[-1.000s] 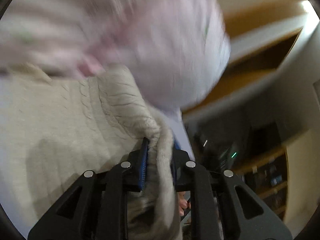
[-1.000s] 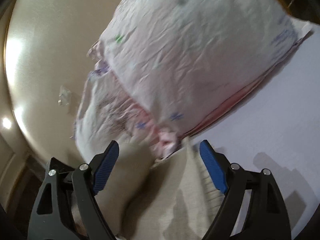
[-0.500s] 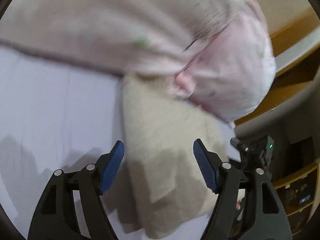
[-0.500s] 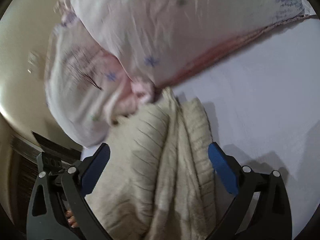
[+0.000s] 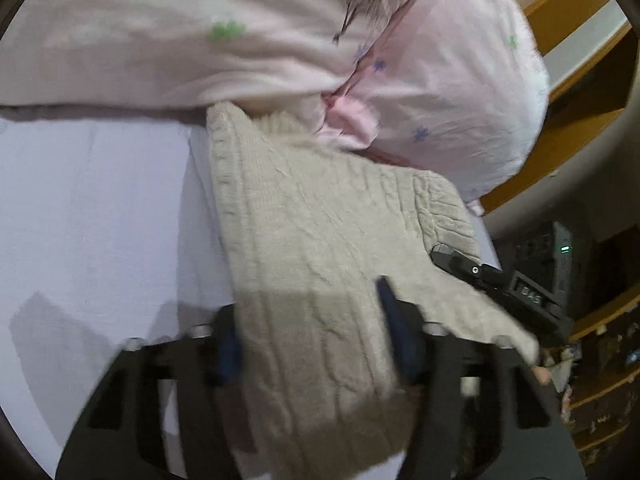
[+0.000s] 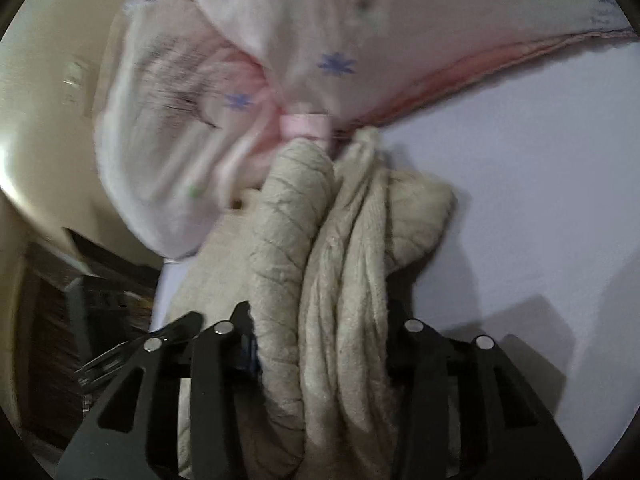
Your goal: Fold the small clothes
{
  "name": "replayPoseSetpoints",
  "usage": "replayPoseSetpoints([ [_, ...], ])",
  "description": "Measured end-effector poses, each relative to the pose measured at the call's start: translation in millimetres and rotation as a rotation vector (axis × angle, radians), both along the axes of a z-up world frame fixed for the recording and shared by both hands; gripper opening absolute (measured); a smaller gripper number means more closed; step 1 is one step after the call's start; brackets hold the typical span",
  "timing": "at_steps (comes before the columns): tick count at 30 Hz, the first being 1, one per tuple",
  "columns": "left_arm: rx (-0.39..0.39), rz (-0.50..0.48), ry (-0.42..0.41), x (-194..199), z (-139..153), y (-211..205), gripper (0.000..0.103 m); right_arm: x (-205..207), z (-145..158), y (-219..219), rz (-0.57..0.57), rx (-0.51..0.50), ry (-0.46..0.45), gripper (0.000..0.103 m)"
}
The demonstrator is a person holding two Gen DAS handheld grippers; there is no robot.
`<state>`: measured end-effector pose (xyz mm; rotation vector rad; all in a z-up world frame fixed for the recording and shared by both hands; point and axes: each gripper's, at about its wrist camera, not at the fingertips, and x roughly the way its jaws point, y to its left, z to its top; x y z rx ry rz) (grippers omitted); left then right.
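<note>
A beige cable-knit sweater (image 5: 320,248) lies folded in a long strip on the pale lilac sheet (image 5: 92,208), its far end against a pink pillow. My left gripper (image 5: 316,340) is open, its blue pads either side of the sweater's near end. In the right wrist view the sweater (image 6: 344,264) is bunched in thick folds. My right gripper (image 6: 320,344) straddles the bundle with its jaws apart and the knit filling the gap. The right gripper's black body (image 5: 500,280) shows in the left wrist view at the sweater's right edge.
Pink pillows with small flower prints (image 5: 440,80) (image 6: 280,40) lie against the sweater's far end. The bed edge drops off to a dark floor and wooden shelves (image 5: 600,340) on one side. A cream wall (image 6: 36,100) stands behind.
My left gripper let go of the sweater's edge and opened, then came down around the folded strip. My right gripper moved forward over the bunched sweater, its jaws narrowing around it.
</note>
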<state>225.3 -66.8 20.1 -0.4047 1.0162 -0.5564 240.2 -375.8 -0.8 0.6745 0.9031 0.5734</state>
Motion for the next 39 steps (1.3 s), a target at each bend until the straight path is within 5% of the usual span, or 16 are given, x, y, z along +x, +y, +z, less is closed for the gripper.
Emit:
replayPoseSetpoints([
  [2, 0.007, -0.01, -0.047, -11, 17, 21, 0.046, -3, 2, 19, 0.075, 0.059, -0.027, 0.04],
  [4, 0.119, 0.022, -0.128, -23, 31, 36, 0.049, -2, 1, 39, 0.107, -0.002, -0.028, 0.05],
  [7, 0.286, 0.087, -0.147, -27, 28, 50, 0.056, -2, 7, 51, 0.023, -0.226, -0.036, 0.062],
  [9, 0.318, 0.131, -0.202, -40, 34, 58, 0.058, -17, 22, 35, -0.034, -0.155, -0.145, 0.062],
  [13, 0.3, 0.117, -0.365, -76, 58, 48, 0.076, -26, 30, 54, 0.048, -0.146, -0.223, 0.058],
  [16, 0.311, 0.053, -0.42, -86, 61, 23, 0.081, -16, 6, 96, 0.124, -0.296, -0.142, 0.014],
  [19, 0.33, -0.003, -0.415, -83, 54, 2, 0.081, -27, 23, 89, 0.023, -0.304, -0.258, 0.01],
  [22, 0.298, -0.059, -0.374, -79, 40, -12, 0.081, -36, 36, 75, -0.118, -0.373, -0.33, 0.009],
  [26, 0.336, -0.106, -0.377, -86, 26, -29, 0.081, -5, -2, 75, -0.114, -0.474, -0.127, 0.014],
  [29, 0.427, -0.116, -0.405, -92, 20, -41, 0.081, -15, 15, 66, -0.175, -0.469, -0.18, 0.032],
  [31, 0.425, -0.116, -0.408, -95, 20, -36, 0.081, -35, 37, 61, -0.217, -0.406, -0.251, 0.035],
  [34, 0.414, -0.106, -0.409, -102, 21, -22, 0.081, -64, 54, 59, -0.109, -0.342, -0.322, 0.035],
  [37, 0.388, -0.075, -0.439, -114, 25, -15, 0.081, -89, 48, 93, 0.023, -0.469, -0.343, 0.035],
  [39, 0.356, -0.091, -0.502, -126, 29, -19, 0.081, -86, 20, 111, 0.052, -0.647, -0.232, 0.035],
])
